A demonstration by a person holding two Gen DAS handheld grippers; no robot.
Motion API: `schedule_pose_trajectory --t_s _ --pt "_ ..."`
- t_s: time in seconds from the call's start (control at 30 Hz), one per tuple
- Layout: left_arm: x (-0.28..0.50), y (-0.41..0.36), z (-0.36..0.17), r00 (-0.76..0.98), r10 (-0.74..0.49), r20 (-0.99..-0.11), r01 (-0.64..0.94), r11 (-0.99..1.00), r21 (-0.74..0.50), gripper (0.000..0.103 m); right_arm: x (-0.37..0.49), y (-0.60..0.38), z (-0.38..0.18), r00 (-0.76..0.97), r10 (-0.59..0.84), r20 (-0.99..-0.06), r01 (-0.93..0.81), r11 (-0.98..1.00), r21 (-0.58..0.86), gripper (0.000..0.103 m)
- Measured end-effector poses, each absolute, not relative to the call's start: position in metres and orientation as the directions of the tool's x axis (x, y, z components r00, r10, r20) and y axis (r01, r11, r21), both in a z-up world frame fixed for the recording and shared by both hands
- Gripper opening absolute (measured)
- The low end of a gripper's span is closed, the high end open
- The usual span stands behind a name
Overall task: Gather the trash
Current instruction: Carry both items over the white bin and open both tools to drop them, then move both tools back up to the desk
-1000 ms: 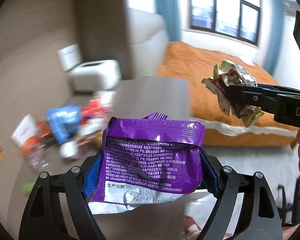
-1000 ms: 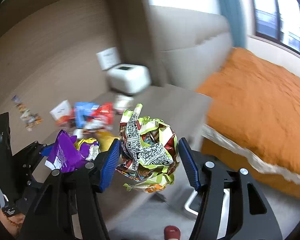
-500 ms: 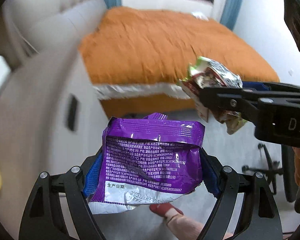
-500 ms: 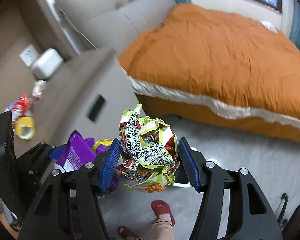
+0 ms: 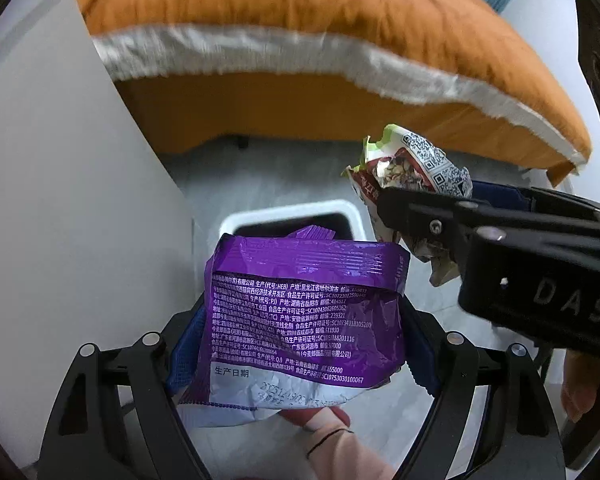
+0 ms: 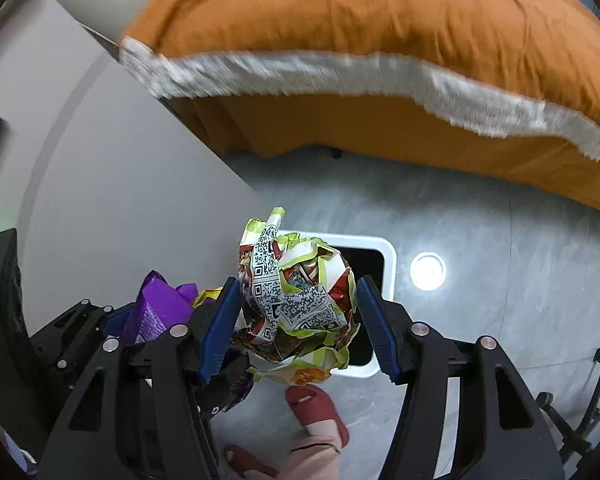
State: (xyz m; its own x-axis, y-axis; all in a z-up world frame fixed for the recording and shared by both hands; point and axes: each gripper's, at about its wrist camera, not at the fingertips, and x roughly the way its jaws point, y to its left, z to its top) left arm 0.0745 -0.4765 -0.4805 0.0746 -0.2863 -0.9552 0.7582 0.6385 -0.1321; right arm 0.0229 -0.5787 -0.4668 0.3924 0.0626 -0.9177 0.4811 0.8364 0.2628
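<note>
Purple foil of a snack packet [image 5: 304, 312] fills the left claw [image 5: 300, 344], which is closed on it from both sides, printed face to the camera. Below and ahead of this claw is a white trash bin [image 5: 236, 220] on the grey floor [image 5: 284, 172]. To the right, the right claw [image 6: 298, 320] grips a crumpled green wrapper [image 6: 300, 304] above the same bin [image 6: 386, 256]. Beyond both claws is an orange bed [image 6: 380, 20].

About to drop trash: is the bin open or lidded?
Open: the bin shows a dark mouth inside its white rim, no lid, below the wrapper and purple bag.
</note>
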Motion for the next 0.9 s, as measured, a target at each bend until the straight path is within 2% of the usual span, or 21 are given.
schedule_pose_trajectory --t_s 0.23,0.27,0.3,0.33,0.47,0.57,0.77,0.9 --pt "0.074 -0.473 -0.552 0.019 -0.257 -0.966 0.744 0.649 -0.158 0.081 0.025 -0.587 -0.538 0.327 0.084 -0.941 0.496 0.833 0.246 0.061" --pt "0.073 -0.473 -0.561 0.017 -0.251 -0.968 0.745 0.649 -0.155 0.084 0.025 -0.587 -0.543 0.319 0.084 -0.944 0.495 0.834 0.242 0.064" --pt "0.076 -0.474 -0.57 0.014 -0.245 -0.969 0.745 0.649 -0.154 0.094 0.025 -0.587 -0.548 0.314 0.073 -0.946 0.495 0.838 0.229 0.085" --pt "0.077 -0.477 -0.576 0.014 -0.236 -0.972 0.745 0.65 -0.148 0.099 0.025 -0.587 -0.551 0.314 0.065 -0.947 0.494 0.841 0.221 0.097" --pt "0.081 -0.477 -0.592 0.008 -0.212 -0.977 0.751 0.646 -0.135 0.098 0.028 -0.588 -0.557 0.305 0.02 -0.952 0.492 0.853 0.176 0.098" --pt "0.082 -0.474 -0.584 0.023 -0.209 -0.978 0.752 0.649 -0.121 0.098 0.029 -0.588 -0.55 0.306 0.012 -0.952 0.497 0.851 0.171 0.098" --pt "0.085 -0.469 -0.537 0.058 -0.227 -0.972 0.742 0.662 -0.11 0.098 0.032 -0.589 -0.513 0.321 0.006 -0.947 0.506 0.844 0.177 0.098" --pt "0.08 -0.468 -0.482 0.093 -0.262 -0.96 0.731 0.673 -0.113 0.098 0.027 -0.587 -0.464 0.351 -0.009 -0.936 0.501 0.847 0.18 0.098"
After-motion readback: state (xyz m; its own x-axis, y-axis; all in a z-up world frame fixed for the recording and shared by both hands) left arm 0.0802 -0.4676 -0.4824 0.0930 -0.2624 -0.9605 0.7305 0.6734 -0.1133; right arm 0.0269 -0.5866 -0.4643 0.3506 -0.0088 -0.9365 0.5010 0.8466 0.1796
